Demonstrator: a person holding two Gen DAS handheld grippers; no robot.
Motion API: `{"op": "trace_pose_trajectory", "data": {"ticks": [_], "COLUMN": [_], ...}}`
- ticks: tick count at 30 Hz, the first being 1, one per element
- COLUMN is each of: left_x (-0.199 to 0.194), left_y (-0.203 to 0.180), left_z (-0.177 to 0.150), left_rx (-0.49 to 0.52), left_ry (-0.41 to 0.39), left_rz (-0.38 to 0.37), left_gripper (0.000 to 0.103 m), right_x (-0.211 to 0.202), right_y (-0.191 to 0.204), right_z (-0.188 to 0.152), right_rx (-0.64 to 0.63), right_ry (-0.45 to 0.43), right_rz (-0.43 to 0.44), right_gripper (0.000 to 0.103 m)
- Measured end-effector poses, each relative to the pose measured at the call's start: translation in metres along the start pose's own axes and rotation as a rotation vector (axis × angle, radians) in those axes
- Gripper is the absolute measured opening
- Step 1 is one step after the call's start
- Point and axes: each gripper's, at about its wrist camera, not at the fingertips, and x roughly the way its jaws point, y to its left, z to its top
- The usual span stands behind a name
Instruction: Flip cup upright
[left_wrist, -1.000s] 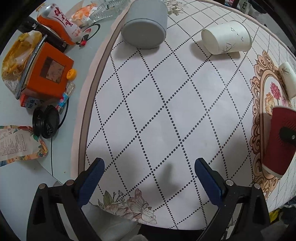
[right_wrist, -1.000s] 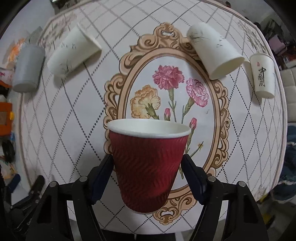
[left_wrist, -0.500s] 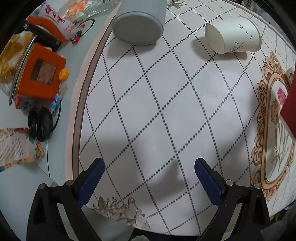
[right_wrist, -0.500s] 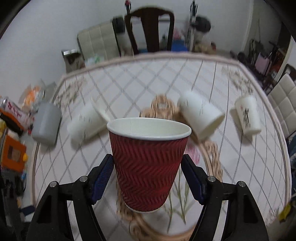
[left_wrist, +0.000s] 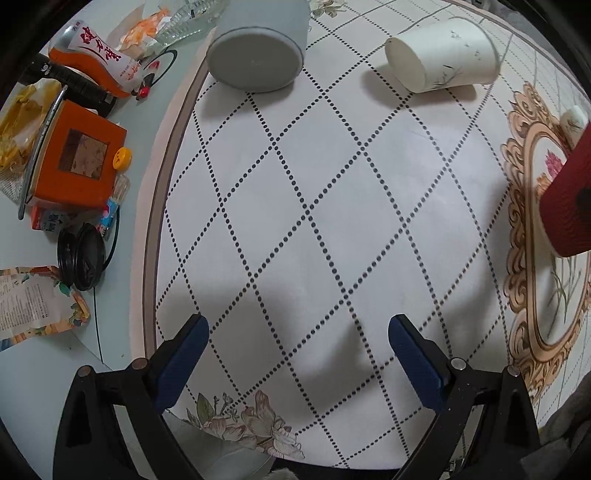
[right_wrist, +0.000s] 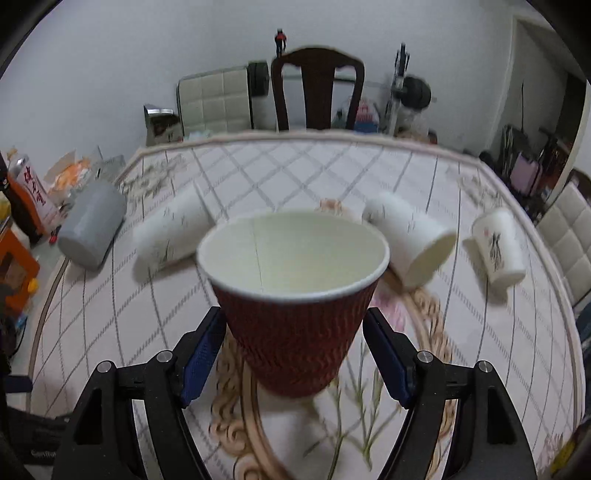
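Jaws: right gripper is clamped on the red cup, one blue pad pressed on each side of the ribbed wall; left gripper has its jaws wide apart with nothing between them.

Red cup: held mouth-up, just over the floral oval medallion on the tablecloth. From the left wrist view it sits out at about 3 o'clock. Can't tell if the base is touching down yet — the motion blur doesn't help.

Why the side grip: my guess is that pinching the wall low down leaves the rim free and lets the base land flat.

Left gripper's spot: hovering over bare cloth, well apart from the cup, probably just keeping out of the way.

Other cups: a grey cup at 10 o'clock and three white paper cups all lie on their sides — so there's likely more flipping to do.

Clutter: orange box and black lid at 9 o'clock off the cloth, not in play.

Risk: paper wall could crumple if squeezed harder.
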Motion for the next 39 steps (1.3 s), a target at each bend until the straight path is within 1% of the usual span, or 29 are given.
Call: {"op": "trace_pose_trajectory", "data": {"ticks": [3,5,6,9,15,17,18,22,27,28,35,39], "left_x": [-0.01,-0.019,-0.023,-0.034,-0.066,-0.082,-0.092,-0.134,-0.192,-0.202,-0.27,-0.295], "left_y": [-0.001,-0.002,-0.003,-0.004,-0.008,-0.009,-0.009,-0.005,0.0,0.001,0.006,0.006], "left_z": [-0.007,-0.012,-0.014,-0.02,-0.038,-0.045,-0.05,-0.069,-0.098,-0.104,-0.154,-0.178], "left_rx": [0.013,0.023,0.029,0.052,0.092,0.101,0.103,0.107,0.108,0.105,0.08,0.071], "left_ry": [-0.022,-0.041,-0.05,-0.081,-0.142,-0.167,-0.184,-0.252,-0.353,-0.37,-0.487,-0.524], "left_rz": [-0.005,-0.011,-0.017,-0.029,-0.064,-0.077,-0.083,-0.105,-0.117,-0.117,-0.138,-0.15], "left_gripper": [0.099,0.099,0.099,0.099,0.099,0.099,0.099,0.099,0.099,0.099,0.099,0.099], "right_x": [-0.005,-0.011,-0.015,-0.029,-0.071,-0.09,-0.102,-0.146,-0.21,-0.228,-0.313,-0.354], "right_y": [-0.001,-0.002,-0.003,-0.007,-0.018,-0.025,-0.028,-0.039,-0.047,-0.049,-0.058,-0.063], "right_z": [-0.012,-0.019,-0.022,-0.03,-0.038,-0.036,-0.036,-0.03,-0.023,-0.022,-0.021,-0.023], "right_rx": [0.005,0.01,0.011,0.021,0.051,0.065,0.069,0.077,0.075,0.074,0.073,0.077], "right_ry": [0.035,0.069,0.076,0.088,0.094,0.09,0.093,0.086,0.051,0.039,-0.014,-0.037], "right_rz": [-0.006,-0.017,-0.026,-0.043,-0.102,-0.123,-0.146,-0.187,-0.193,-0.188,-0.162,-0.149], "right_gripper": [0.079,0.081,0.083,0.089,0.092,0.098,0.103,0.103,0.103,0.103,0.103,0.103]}}
